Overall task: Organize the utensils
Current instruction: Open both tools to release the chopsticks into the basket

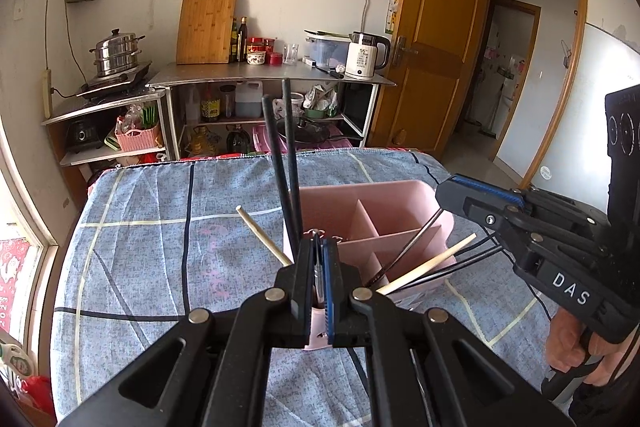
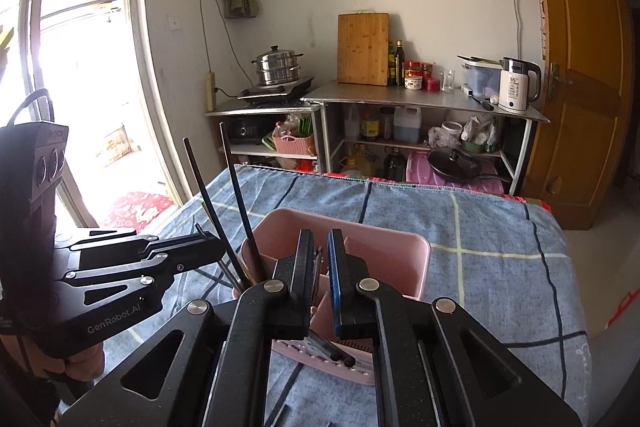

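A pink divided utensil holder [image 1: 404,195] [image 2: 384,247] stands on the blue checked cloth. My left gripper [image 1: 319,247] is shut on two black chopsticks [image 1: 286,147], which stick up over the holder's left edge; they also show in the right wrist view [image 2: 236,199]. My right gripper [image 2: 320,243] is shut on a thin dark utensil [image 2: 317,271] above the holder, and shows from the side in the left wrist view [image 1: 444,193]. A pale wooden chopstick [image 1: 428,263] and thin black ones [image 1: 408,247] lean in the holder. Another pale chopstick [image 1: 262,235] lies on the cloth.
A pink slotted lid [image 2: 320,355] with a dark utensil on it lies on the cloth in front of the holder. Beyond the table's far edge stand metal shelves [image 1: 272,75] with a kettle, bottles, a cutting board and a steamer pot. A wooden door [image 1: 436,39] is at right.
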`<state>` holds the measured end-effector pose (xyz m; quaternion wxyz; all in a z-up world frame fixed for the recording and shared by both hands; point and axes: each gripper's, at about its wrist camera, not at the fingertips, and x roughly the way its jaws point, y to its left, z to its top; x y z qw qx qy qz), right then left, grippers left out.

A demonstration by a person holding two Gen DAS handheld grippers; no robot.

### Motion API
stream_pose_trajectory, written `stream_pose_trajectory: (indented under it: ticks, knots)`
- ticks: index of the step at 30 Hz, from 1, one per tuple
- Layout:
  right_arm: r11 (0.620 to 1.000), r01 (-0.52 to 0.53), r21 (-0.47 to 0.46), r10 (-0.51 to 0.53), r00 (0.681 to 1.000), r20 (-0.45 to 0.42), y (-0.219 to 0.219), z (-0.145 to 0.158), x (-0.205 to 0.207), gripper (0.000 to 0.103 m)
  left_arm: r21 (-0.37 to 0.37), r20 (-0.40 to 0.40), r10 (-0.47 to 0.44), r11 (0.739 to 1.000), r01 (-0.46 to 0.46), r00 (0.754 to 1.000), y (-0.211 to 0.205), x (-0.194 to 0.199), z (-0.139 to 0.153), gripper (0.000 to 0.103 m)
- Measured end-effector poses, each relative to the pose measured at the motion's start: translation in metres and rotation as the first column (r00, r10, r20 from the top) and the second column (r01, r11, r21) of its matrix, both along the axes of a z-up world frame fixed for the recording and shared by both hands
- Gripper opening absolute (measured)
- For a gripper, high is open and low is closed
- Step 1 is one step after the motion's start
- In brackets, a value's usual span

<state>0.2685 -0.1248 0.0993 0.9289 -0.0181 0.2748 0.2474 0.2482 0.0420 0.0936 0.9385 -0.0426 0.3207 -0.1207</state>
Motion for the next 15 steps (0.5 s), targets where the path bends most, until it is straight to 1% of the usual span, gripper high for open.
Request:
stream_pose_trajectory:
  ticks: [2,4,8,13,15]
  knots:
    - [1.000,0.003,0.003,-0.003,1.000,0.008,-0.003,0.002,-0.003,0.012,-0.001,0.008,0.005,1.000,-0.005,1.000,0.001,-0.004,0.002,0.010]
    - [1.000,0.006,0.006,-0.006,1.000,0.015,-0.007,0.003,-0.007,0.012,-0.003,0.016,0.007,1.000,-0.007,1.000,0.002,-0.009,0.004,0.017]
    - [1.000,0.010,0.017,-0.011,1.000,0.021,-0.014,0.004,-0.017,0.013,-0.002,0.041,0.018,1.000,-0.018,0.999,0.005,-0.023,0.006,0.019]
    - [0.999,0.012,0.036,-0.013,0.999,0.042,-0.025,0.008,-0.036,0.013,-0.003,0.065,0.034,0.999,-0.034,0.997,0.008,-0.042,0.008,0.029]
    - [0.999,0.010,0.042,-0.012,0.999,0.051,-0.028,0.010,-0.043,0.014,-0.007,0.074,0.037,0.999,-0.036,0.997,0.008,-0.051,0.008,0.030]
